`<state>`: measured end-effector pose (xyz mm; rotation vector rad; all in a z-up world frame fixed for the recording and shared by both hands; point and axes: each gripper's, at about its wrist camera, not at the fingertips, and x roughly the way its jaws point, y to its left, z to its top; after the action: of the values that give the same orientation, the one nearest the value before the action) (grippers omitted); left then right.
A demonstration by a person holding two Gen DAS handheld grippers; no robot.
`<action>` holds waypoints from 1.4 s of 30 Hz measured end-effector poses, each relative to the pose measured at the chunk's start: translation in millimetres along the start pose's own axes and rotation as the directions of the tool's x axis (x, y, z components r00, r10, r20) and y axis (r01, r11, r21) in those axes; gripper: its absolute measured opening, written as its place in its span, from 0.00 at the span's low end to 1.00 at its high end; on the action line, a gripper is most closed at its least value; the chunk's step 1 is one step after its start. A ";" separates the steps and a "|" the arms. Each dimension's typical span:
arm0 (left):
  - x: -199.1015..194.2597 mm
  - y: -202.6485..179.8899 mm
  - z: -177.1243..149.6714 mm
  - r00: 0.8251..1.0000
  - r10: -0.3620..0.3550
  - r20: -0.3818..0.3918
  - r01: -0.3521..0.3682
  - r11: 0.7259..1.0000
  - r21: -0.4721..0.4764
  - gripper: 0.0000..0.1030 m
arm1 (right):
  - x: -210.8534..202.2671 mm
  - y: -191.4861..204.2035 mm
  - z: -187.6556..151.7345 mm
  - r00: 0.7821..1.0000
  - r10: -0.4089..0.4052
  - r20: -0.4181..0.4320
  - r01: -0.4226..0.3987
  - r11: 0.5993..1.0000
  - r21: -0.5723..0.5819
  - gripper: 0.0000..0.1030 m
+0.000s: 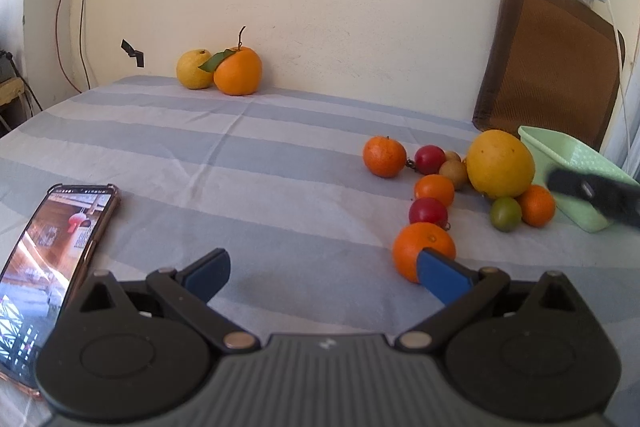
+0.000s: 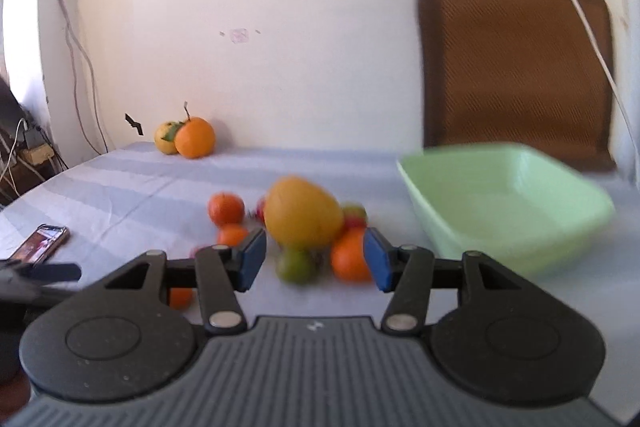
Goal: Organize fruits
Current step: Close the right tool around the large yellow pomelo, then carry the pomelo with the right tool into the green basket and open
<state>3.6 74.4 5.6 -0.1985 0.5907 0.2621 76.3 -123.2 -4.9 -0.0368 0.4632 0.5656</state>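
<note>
the fruit pile (image 2: 304,227) sits mid-tabletop, the green basin (image 2: 516,211) at its three o'clock. both the left gripper (image 1: 324,271) and right gripper (image 2: 316,257) have fingers spread, empty. the big yellow fruit (image 2: 302,211) looks heavy, firm, smooth-skinned; grip its widest middle.

Seven oranges (image 1: 384,155), two red fruits (image 1: 429,159), one basket (image 1: 576,163)

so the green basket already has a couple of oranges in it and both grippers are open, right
Not quite. The green basket has no fruit in it; the right wrist view looks straight into it. The oranges, such as the one at the cluster's left end, lie on the striped tablecloth beside it. The left gripper and right gripper are indeed open.
</note>
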 end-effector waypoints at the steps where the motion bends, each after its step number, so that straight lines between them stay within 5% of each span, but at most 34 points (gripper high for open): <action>1: 0.1 0.2 0.2 1.000 -0.003 0.000 0.003 1.000 0.000 1.00 | 6.7 2.9 4.4 1.000 0.005 0.004 -0.005 1.000 -0.025 0.58; 5: -0.5 -0.3 0.1 1.000 -0.005 0.005 0.005 1.000 0.003 1.00 | 40.9 8.8 13.9 0.998 0.009 -0.058 -0.015 0.995 -0.101 0.68; 13: -2.3 0.5 0.3 1.000 -0.014 0.019 0.014 1.000 0.005 1.00 | 71.9 15.0 8.1 0.997 -0.040 -0.072 0.022 0.970 -0.241 0.61; 19: -4.2 5.4 0.7 0.999 -0.031 0.030 0.031 0.999 -0.020 1.00 | 32.5 8.5 15.0 0.999 0.035 0.006 -0.034 0.995 -0.094 0.60; 25: -15.7 10.3 -2.8 0.993 -0.075 0.097 0.079 0.996 -0.041 1.00 | -6.3 -6.5 -0.7 0.980 0.189 -0.062 -0.182 0.978 0.105 0.60; 32: -25.6 8.0 -3.7 0.977 -0.171 0.127 0.173 0.985 -0.005 1.00 | -19.6 -6.8 -34.1 0.978 0.196 -0.070 -0.182 0.968 0.172 0.60; 42: -37.0 -24.5 -13.3 0.911 -0.408 0.056 0.409 0.912 -0.009 1.00 | -20.8 -70.1 -57.0 0.953 0.298 -0.045 -0.239 0.836 0.494 0.61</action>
<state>-25.5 40.9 18.6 -0.3291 0.4806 -0.1342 74.0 -202.1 -53.5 0.4873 0.7260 0.7132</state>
